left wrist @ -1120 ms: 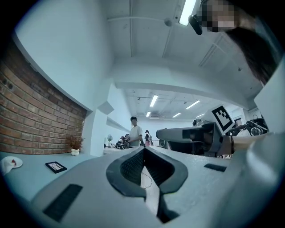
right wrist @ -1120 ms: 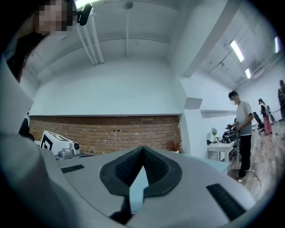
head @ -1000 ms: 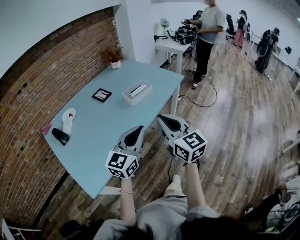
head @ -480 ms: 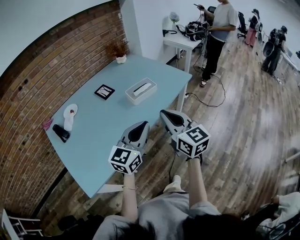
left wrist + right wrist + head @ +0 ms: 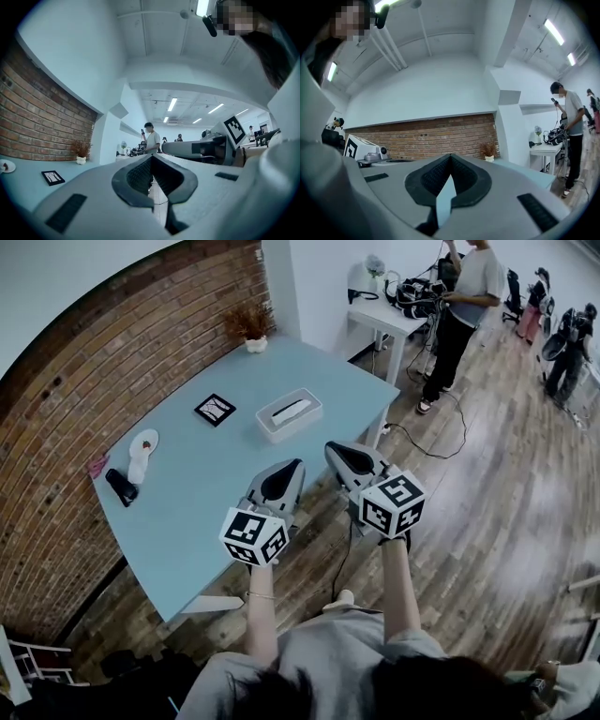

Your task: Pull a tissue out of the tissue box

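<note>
The white tissue box (image 5: 289, 414), with a tissue showing in its top slot, sits on the light-blue table (image 5: 187, 512) near its right edge. My left gripper (image 5: 292, 466) is held level over the table's near edge, its jaws shut with nothing between them. My right gripper (image 5: 334, 447) hovers beside it, past the table edge and above the wooden floor, also shut and empty. Both point toward the box, which lies a short way ahead of them. In the left gripper view the tips (image 5: 151, 157) meet; in the right gripper view the tips (image 5: 450, 156) meet too.
On the table are a black picture frame (image 5: 216, 409), a potted plant (image 5: 253, 334), a white dish (image 5: 142, 442) and a black object (image 5: 120, 487). A brick wall (image 5: 84, 381) runs behind the table. A person (image 5: 469, 296) stands by a white desk (image 5: 398, 317); a cable trails on the floor.
Both grippers have moved forward together toward the table. The left one now reaches over the table's edge, and the tissue box lies closer ahead. Both stay shut.
</note>
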A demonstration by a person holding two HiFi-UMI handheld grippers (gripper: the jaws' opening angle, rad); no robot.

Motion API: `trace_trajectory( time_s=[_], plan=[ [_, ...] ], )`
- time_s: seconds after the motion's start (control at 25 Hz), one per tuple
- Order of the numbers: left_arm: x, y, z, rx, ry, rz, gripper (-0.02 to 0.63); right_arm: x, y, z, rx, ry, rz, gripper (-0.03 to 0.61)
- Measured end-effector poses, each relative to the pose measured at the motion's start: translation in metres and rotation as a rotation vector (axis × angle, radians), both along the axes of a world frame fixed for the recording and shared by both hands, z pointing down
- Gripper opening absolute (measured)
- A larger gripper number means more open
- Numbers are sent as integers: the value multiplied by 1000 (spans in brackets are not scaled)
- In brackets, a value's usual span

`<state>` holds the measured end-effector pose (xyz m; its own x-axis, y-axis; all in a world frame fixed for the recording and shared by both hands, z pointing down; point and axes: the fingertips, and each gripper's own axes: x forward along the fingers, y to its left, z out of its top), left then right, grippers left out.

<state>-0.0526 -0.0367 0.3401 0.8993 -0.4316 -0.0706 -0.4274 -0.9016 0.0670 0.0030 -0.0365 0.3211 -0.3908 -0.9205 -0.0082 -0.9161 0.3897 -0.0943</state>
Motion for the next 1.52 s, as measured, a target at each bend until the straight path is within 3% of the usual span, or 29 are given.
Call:
trace_trajectory(
  time_s=[0.4, 0.8, 1.28, 1.52],
  plan=[
    [38, -29, 13, -27, 15, -70, 3, 43, -30, 14, -25, 15, -68, -2],
    [48, -60, 35, -73, -20, -121, 3, 58, -65, 37, -71, -7, -92, -2],
    [69, -139, 58, -140, -32, -98, 3, 66, -144, 59, -122, 44, -115, -2],
    [63, -179, 76, -180, -58, -109, 3, 63, -187, 77, -169, 46, -118, -2]
  ],
)
